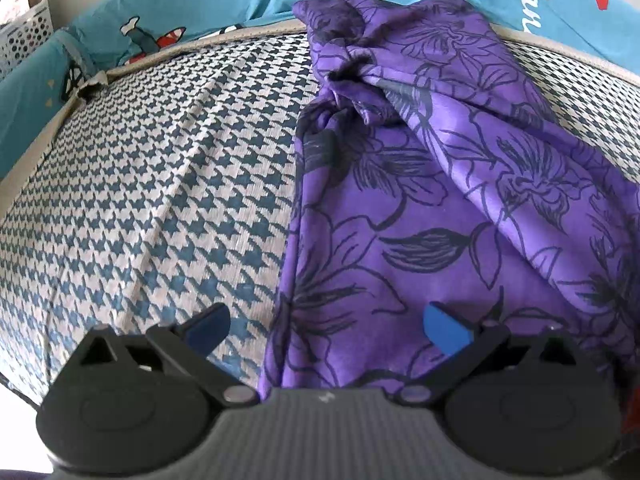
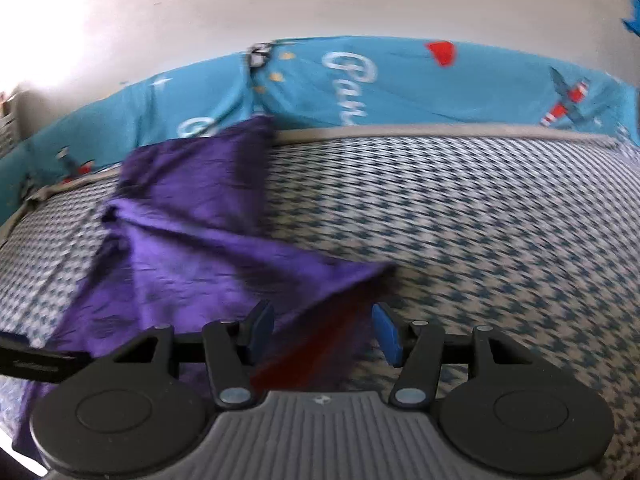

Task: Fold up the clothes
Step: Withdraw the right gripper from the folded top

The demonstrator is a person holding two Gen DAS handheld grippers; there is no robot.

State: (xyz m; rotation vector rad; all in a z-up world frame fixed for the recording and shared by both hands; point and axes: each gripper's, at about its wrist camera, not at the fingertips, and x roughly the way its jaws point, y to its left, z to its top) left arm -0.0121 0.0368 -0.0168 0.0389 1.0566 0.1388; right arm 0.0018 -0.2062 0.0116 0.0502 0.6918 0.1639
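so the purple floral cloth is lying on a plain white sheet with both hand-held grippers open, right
Not quite: the sheet is not plain white, it has a blue and white houndstooth pattern, as the left wrist view shows. The rest holds: the purple floral cloth lies on it, and the left hand-held gripper and right hand-held gripper are both open.

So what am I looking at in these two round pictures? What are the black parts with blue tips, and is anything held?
Each picture comes from a fisheye camera on a hand-held gripper, looking along its two fingers. The black parts are the gripper; the blue tips are its pads. The left gripper and right gripper are both open, holding nothing. A purple floral garment lies crumpled on a houndstooth mat, with teal bedding behind. The right view is motion-blurred.
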